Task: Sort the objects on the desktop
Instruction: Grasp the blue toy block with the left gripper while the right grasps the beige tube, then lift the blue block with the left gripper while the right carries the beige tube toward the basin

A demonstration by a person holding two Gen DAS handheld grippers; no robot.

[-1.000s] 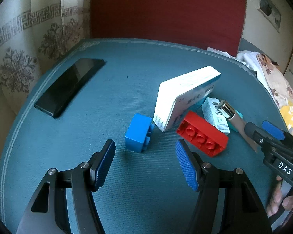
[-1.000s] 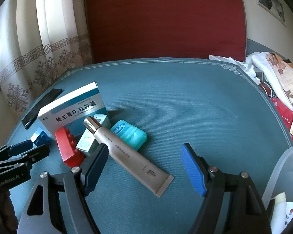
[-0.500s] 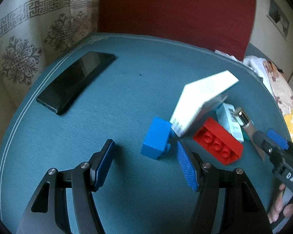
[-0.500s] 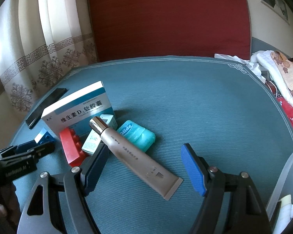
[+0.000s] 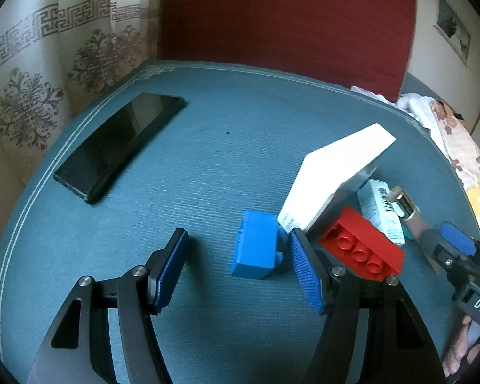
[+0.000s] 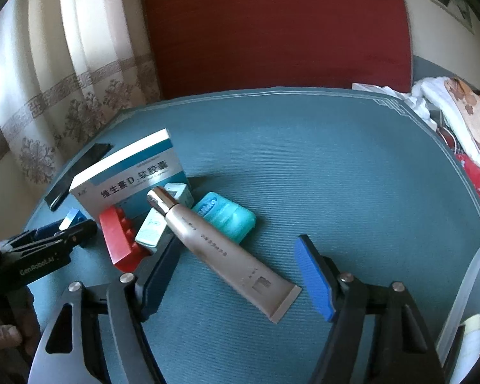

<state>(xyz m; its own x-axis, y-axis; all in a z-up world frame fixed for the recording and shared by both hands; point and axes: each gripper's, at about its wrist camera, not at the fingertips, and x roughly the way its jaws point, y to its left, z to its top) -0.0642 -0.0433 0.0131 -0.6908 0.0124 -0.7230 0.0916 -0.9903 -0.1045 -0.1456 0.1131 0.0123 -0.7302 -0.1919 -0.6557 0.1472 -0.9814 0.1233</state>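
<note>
My left gripper [image 5: 237, 235] is open low over the teal mat. A blue brick [image 5: 256, 249] lies between its fingers, close to the right pad but not pressed. Right of that sits a red brick [image 5: 361, 252] under a tilted white-and-blue medicine box [image 5: 332, 172]. My right gripper [image 6: 238, 241] has its jaws closing. A beige tube [image 6: 224, 249] with a shiny cap lies slantwise between them, untouched by the pads. A teal floss case [image 6: 227, 214] and a small teal-white box [image 6: 152, 227] lie beside the tube.
A black phone [image 5: 118, 140] lies at the mat's far left. A translucent plastic container [image 6: 473, 281] stands at the right edge, by the right gripper. Cloth and papers [image 6: 457, 108] pile up beyond the mat's right rim. Curtains and a red panel close off the back.
The left gripper has shifted left and nearer, so the blue brick now sits by its right pad instead of ahead at centre. The right gripper's fingers have drawn in slightly around the tube.
</note>
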